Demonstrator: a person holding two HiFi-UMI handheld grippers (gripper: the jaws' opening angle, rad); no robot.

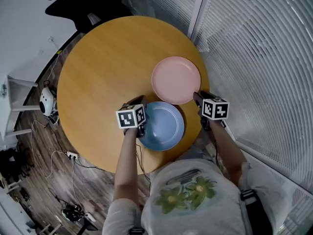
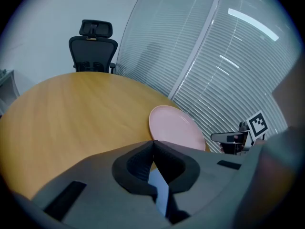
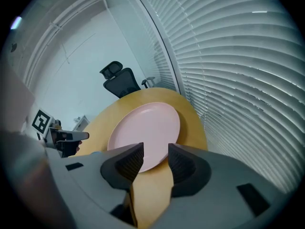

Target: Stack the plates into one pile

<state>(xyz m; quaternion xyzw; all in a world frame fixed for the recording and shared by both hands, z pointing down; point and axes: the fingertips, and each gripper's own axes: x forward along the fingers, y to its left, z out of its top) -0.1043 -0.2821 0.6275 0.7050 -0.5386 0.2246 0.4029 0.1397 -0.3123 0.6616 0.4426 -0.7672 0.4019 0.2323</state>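
Observation:
A pink plate [image 1: 176, 80] lies on the round wooden table [image 1: 98, 67] at its right side. A blue plate [image 1: 164, 126] lies beside it, nearer the person. My left gripper [image 1: 142, 102] hovers over the blue plate's far left rim. In the left gripper view the fingertips [image 2: 153, 143] meet, with nothing between them. A strip of the blue plate [image 2: 159, 190] shows below, and the pink plate [image 2: 176, 128] lies just ahead. My right gripper [image 1: 197, 97] is open at the pink plate's near right rim. That rim [image 3: 150, 159] shows between the parted tips of the right gripper [image 3: 156, 149], untouched.
A black office chair [image 2: 93, 44] stands beyond the table's far edge. A curved wall of blinds [image 1: 264, 48] runs close along the right. A power strip [image 1: 72, 155] and cables lie on the floor at the left.

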